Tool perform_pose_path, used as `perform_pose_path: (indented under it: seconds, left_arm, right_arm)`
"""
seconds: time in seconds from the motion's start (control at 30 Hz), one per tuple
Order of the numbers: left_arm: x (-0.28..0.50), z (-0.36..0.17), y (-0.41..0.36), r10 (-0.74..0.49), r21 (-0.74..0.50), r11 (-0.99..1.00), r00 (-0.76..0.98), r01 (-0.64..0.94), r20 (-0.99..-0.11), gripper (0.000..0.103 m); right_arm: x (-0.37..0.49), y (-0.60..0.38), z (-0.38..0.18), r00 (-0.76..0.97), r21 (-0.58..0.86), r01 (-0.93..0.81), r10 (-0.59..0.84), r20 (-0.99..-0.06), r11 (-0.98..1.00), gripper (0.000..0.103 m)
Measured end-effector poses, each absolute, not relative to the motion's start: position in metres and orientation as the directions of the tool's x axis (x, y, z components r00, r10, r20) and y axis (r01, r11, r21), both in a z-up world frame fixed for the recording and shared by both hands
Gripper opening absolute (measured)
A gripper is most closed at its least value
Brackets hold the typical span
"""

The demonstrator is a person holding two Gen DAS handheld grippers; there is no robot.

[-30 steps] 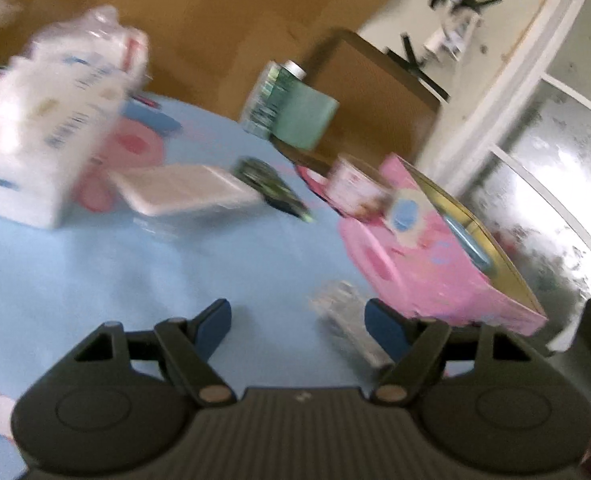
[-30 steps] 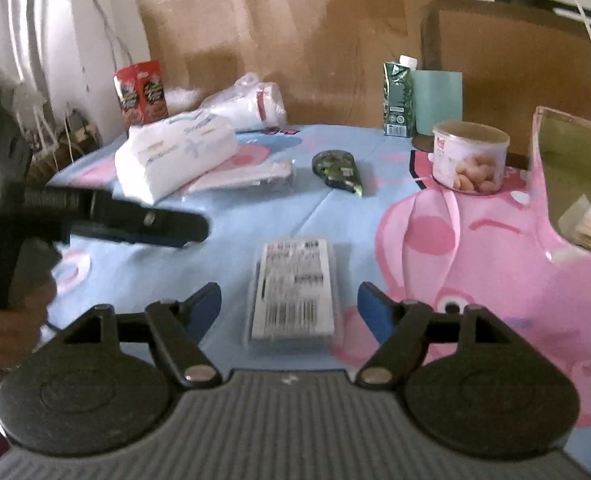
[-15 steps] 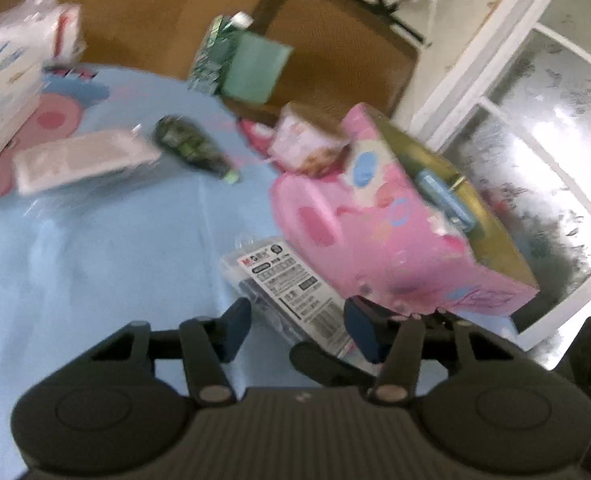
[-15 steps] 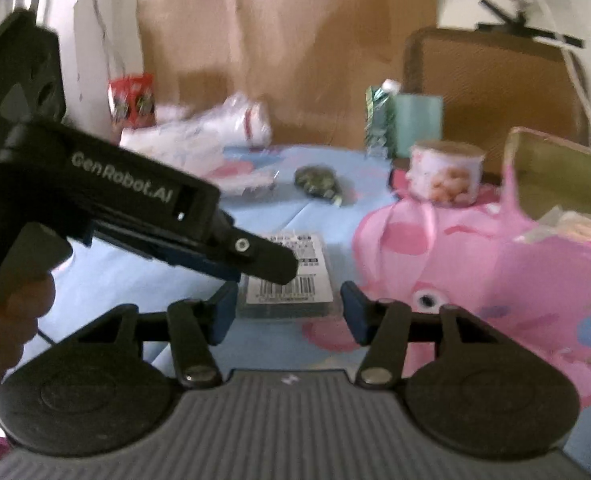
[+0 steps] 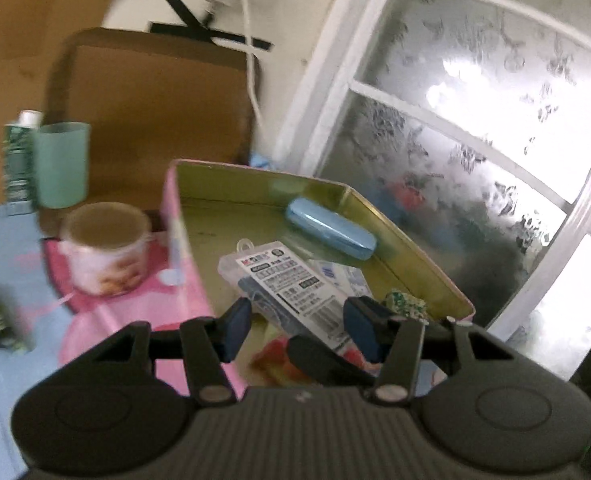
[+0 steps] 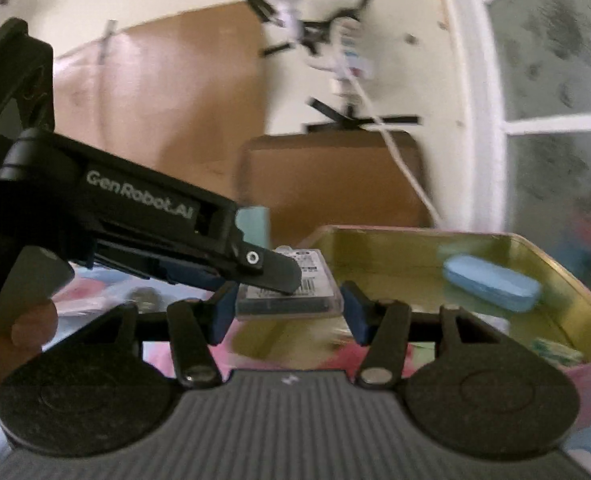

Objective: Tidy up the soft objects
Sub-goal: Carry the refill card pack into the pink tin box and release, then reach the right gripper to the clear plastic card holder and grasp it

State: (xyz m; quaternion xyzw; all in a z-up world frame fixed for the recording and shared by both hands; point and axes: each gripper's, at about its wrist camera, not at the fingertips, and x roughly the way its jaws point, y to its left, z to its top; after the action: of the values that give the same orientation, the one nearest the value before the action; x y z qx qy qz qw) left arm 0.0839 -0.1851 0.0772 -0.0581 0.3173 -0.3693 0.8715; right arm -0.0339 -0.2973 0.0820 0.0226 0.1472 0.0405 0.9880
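Observation:
A clear flat plastic packet with a barcode label (image 5: pixel 291 288) (image 6: pixel 291 288) is held in the air over the open pink tin box (image 5: pixel 411 256) (image 6: pixel 395 236). My right gripper (image 6: pixel 287 312) is shut on the packet's near end. My left gripper (image 5: pixel 297 320) has its blue pads on either side of the packet; one black finger (image 6: pixel 271 272) lies on top of it in the right wrist view. The box holds a light blue case (image 5: pixel 331 228) (image 6: pixel 491 282), white packets and a green patterned item (image 5: pixel 405 304).
A round tub of snacks (image 5: pixel 105 248) stands left of the box on the blue cloth. A mint cup (image 5: pixel 61 164) and a green carton (image 5: pixel 17 164) stand behind it. A brown chair back (image 5: pixel 155 116) and a frosted window (image 5: pixel 475 160) lie beyond.
Both grippers closed on the packet on the table and lifted it up and to the right, over the open box.

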Motion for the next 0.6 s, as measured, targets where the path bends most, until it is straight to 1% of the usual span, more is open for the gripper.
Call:
perform_pose_path:
  seconds: [0.13,0.17,0.27,0.33,0.4,0.43,0.53,0.6]
  left_arm:
    - [0.102,0.065,-0.211,-0.652,-0.317,0.742,0.525,0.591,-0.546,0.053]
    - [0.105,0.063,-0.214,-0.643,-0.312,0.750,0.530,0.584,-0.553,0.058]
    - [0.108,0.064,-0.214,-0.612,-0.295,0.778,0.562,0.555,-0.556,0.066]
    - [0.102,0.070,-0.203,-0.633,-0.307,0.764,0.567,0.567,-0.527,0.070]
    - [0.090,0.078,-0.185,-0.647,-0.308,0.757,0.592,0.577,-0.481,0.075]
    - [0.084,0.081,-0.173,-0.654,-0.311,0.753,0.605,0.580,-0.455,0.080]
    - [0.065,0.082,-0.128,-0.648,-0.319,0.762,0.647,0.564,-0.402,0.081]
    - [0.052,0.076,-0.093,-0.613,-0.320,0.790,0.681,0.524,-0.400,0.081]
  right_arm:
    - [-0.018,-0.311,0.071,0.941,0.065,-0.024,0.045,-0.336,0.998,0.059]
    - [-0.013,-0.312,0.068,0.939,0.059,-0.017,0.036,-0.343,0.998,0.059]
    - [-0.003,-0.313,0.060,0.936,0.061,0.019,0.003,-0.351,0.998,0.060]
    - [-0.003,-0.316,0.061,0.941,0.083,0.020,0.010,-0.338,0.996,0.060]
    - [-0.013,-0.316,0.065,0.950,0.091,0.014,0.015,-0.311,0.996,0.060]
    - [-0.017,-0.317,0.067,0.956,0.097,0.010,0.019,-0.294,0.995,0.060]
    - [-0.036,-0.314,0.076,0.972,0.139,-0.031,0.062,-0.226,0.990,0.060]
    - [-0.045,-0.304,0.080,0.968,0.163,-0.101,0.135,-0.210,0.981,0.059]
